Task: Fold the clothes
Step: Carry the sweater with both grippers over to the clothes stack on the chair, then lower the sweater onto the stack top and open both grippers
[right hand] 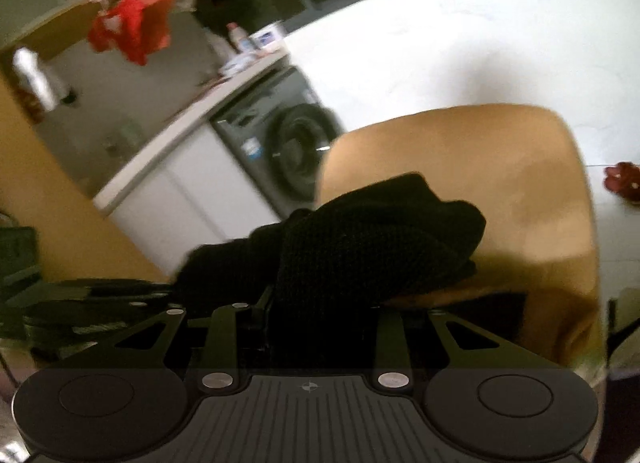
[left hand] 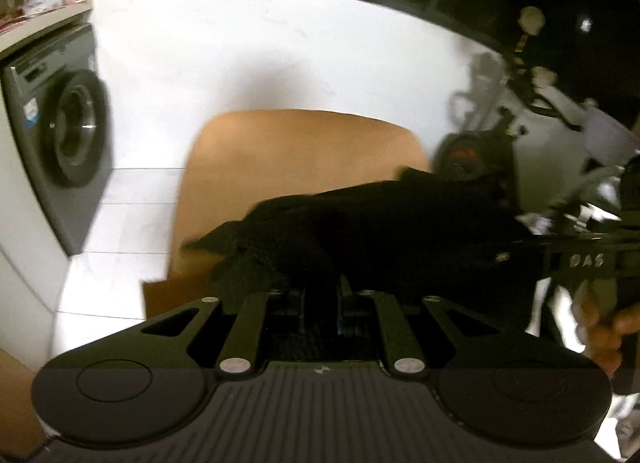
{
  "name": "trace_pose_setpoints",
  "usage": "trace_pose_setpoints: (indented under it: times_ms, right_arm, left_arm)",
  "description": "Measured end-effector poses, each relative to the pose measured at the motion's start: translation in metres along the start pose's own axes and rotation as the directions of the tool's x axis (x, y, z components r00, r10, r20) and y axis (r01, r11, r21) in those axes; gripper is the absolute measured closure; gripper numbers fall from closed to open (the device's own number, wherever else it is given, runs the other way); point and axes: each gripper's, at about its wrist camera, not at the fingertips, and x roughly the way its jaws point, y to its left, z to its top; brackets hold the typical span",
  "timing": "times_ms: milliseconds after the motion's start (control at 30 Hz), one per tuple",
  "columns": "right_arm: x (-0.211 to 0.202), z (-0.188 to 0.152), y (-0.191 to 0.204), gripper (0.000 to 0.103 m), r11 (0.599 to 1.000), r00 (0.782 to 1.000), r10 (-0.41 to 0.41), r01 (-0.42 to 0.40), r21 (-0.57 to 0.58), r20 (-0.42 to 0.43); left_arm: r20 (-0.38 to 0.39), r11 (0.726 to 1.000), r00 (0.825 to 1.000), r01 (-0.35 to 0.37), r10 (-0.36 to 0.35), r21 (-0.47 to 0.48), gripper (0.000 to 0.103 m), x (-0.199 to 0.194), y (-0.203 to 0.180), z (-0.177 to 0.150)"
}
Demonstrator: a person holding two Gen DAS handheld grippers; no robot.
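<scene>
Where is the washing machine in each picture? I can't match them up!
Left wrist view: the washing machine is at the far left edge, its round door facing right, beyond the black garment.
Right wrist view: the washing machine is near the middle, just left of the table, under the white counter.
Shared landmark: the tan table with the black garment on it, right of the machine in both.
</scene>
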Motion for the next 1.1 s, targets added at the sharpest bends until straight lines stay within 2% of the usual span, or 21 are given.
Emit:
trace_pose_setpoints:
  times_ms: [100, 167, 267, 333, 433, 467, 500, 567, 633, 667, 733, 767, 800, 900, 967, 1033, 1100]
  right_arm:
    - [0.026, 0.008, -0.037, 0.077, 0.998, 0.999, -0.022, 0.025, 0.064, -0.045]
    - [0.049, 0.003, -0.056, 0.077, 0.994, 0.994, -0.033, 0.043, 0.097, -0.102]
    - [0.086, -0.017, -0.071, 0.075, 0.986, 0.97, -0.137, 0.154, 0.07, -0.201]
    - [0.104, -0.03, -0.084, 0.068, 0.974, 0.954, -0.184, 0.209, 0.086, -0.236]
    - [0.111, -0.038, -0.096, 0.06, 0.962, 0.957, -0.186, 0.223, 0.155, -0.223]
    - [0.11, -0.037, -0.097, 0.051, 0.958, 0.958, -0.186, 0.225, 0.175, -0.218]
    - [0.106, -0.036, -0.095, 0.037, 0.954, 0.959, -0.192, 0.232, 0.189, -0.208]
    - [0.093, -0.034, -0.085, 0.021, 0.947, 0.959, -0.232, 0.261, 0.187, -0.164]
    - [0.073, -0.031, -0.072, 0.015, 0.94, 0.954, -0.288, 0.299, 0.167, -0.087]
    - [0.063, -0.03, -0.07, 0.015, 0.938, 0.953, -0.298, 0.303, 0.169, -0.053]
    - [0.057, -0.023, -0.072, 0.025, 0.934, 0.953, -0.301, 0.303, 0.188, -0.039]
    - [0.055, -0.025, -0.074, 0.041, 0.931, 0.95, -0.307, 0.313, 0.187, -0.058]
    - [0.056, -0.03, -0.074, 0.048, 0.928, 0.944, -0.32, 0.33, 0.17, -0.087]
    - [0.057, -0.053, -0.073, 0.05, 0.916, 0.916, -0.366, 0.385, 0.109, -0.164]
    - [0.062, -0.067, -0.075, 0.05, 0.905, 0.902, -0.385, 0.411, 0.109, -0.196]
    - [0.068, -0.077, -0.08, 0.049, 0.892, 0.894, -0.398, 0.429, 0.14, -0.205]
    - [0.068, -0.08, -0.079, 0.041, 0.881, 0.889, -0.41, 0.443, 0.165, -0.202]
  left_arm:
    - [-0.066, 0.997, 0.997, 0.033, -0.038, -0.067, 0.09, 0.031, 0.022, 0.001]
    - [-0.131, 0.997, 0.991, -0.001, -0.009, -0.071, 0.09, 0.055, 0.029, -0.01]
    - [-0.216, 0.993, 0.976, -0.062, 0.039, -0.104, 0.091, 0.085, 0.043, -0.031]
    - [-0.26, 0.988, 0.964, -0.087, 0.052, -0.126, 0.091, 0.1, 0.051, -0.043]
    - [-0.273, 0.99, 0.962, -0.064, 0.027, -0.128, 0.091, 0.105, 0.055, -0.053]
    - [-0.273, 0.991, 0.962, -0.06, 0.024, -0.122, 0.091, 0.104, 0.055, -0.053]
    - [-0.273, 0.991, 0.962, -0.053, 0.018, -0.122, 0.091, 0.103, 0.055, -0.052]
    - [-0.262, 0.99, 0.965, -0.042, 0.005, -0.133, 0.091, 0.099, 0.055, -0.047]
    - [-0.234, 0.991, 0.972, -0.012, -0.02, -0.132, 0.09, 0.094, 0.055, -0.042]
    - [-0.229, 0.992, 0.973, 0.003, -0.033, -0.127, 0.088, 0.092, 0.053, -0.041]
    - [-0.225, 0.993, 0.973, 0.028, -0.052, -0.11, 0.086, 0.092, 0.049, -0.041]
    - [-0.225, 0.995, 0.973, 0.033, -0.055, -0.099, 0.086, 0.093, 0.048, -0.041]
    - [-0.226, 0.996, 0.973, 0.036, -0.054, -0.085, 0.086, 0.094, 0.047, -0.041]
    - [-0.235, 0.998, 0.971, 0.029, -0.04, -0.051, 0.081, 0.099, 0.043, -0.042]
    - [-0.238, 0.999, 0.971, 0.016, -0.025, -0.038, 0.071, 0.098, 0.04, -0.045]
    - [-0.237, 1.0, 0.971, -0.004, -0.002, -0.027, 0.05, 0.094, 0.039, -0.046]
    - [-0.234, 1.0, 0.972, -0.017, 0.011, -0.024, 0.039, 0.09, 0.039, -0.043]
